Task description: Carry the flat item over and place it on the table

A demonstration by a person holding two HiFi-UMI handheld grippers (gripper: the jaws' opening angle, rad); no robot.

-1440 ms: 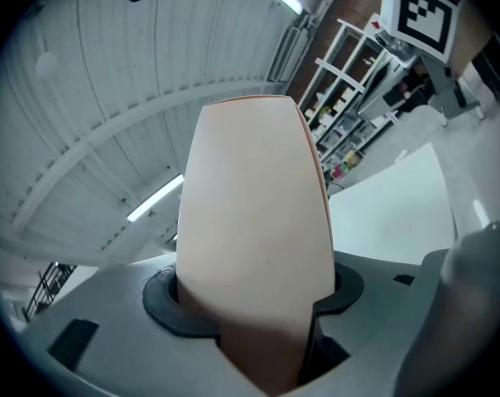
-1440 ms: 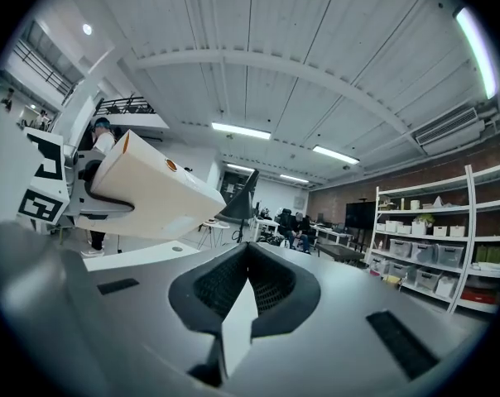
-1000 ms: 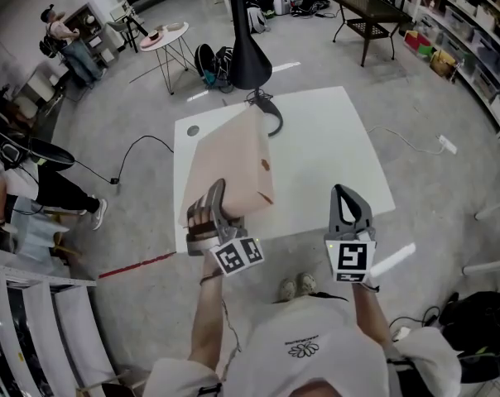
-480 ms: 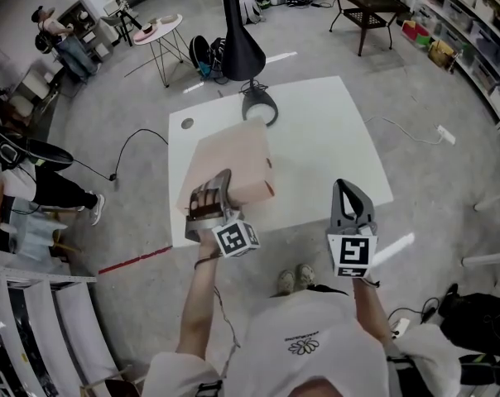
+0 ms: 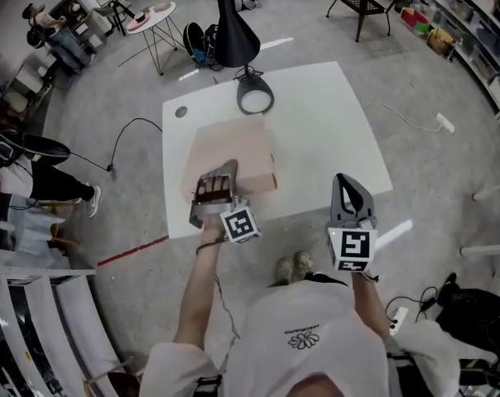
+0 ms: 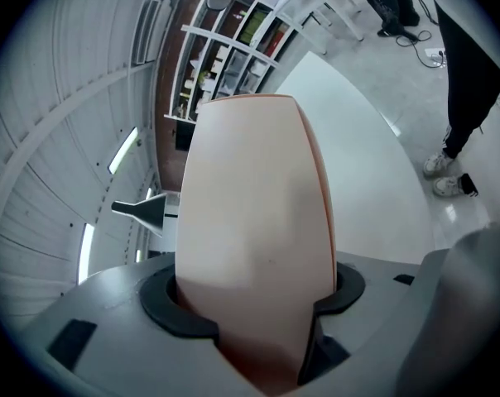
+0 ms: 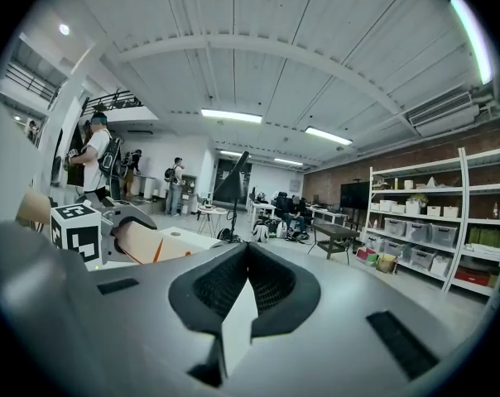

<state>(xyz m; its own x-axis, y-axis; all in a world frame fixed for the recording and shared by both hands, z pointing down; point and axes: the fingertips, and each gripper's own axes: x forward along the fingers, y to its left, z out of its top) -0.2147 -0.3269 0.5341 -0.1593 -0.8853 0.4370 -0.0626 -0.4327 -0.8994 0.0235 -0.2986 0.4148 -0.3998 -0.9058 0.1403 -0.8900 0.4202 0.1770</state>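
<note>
Beige box (image 5: 233,151) over table (image 5: 333,131) | left fingers (image 6: 109,321) clamp it | right fingers (image 7: 217,292) closed, empty

Your board (image 5: 233,149) is a pale beige flat slab with an orange edge. Your left gripper (image 5: 219,176) clamps its near end, and it lies almost level over the near-left part of the white table (image 5: 333,131).

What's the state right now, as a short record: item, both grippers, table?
item: beige flat board, over the near-left part of the white table; cannot tell whether it touches the table
left gripper: closed on the board's near edge
right gripper: shut, empty, well apart from the board
also on table: black lamp, base at the far edge
</note>
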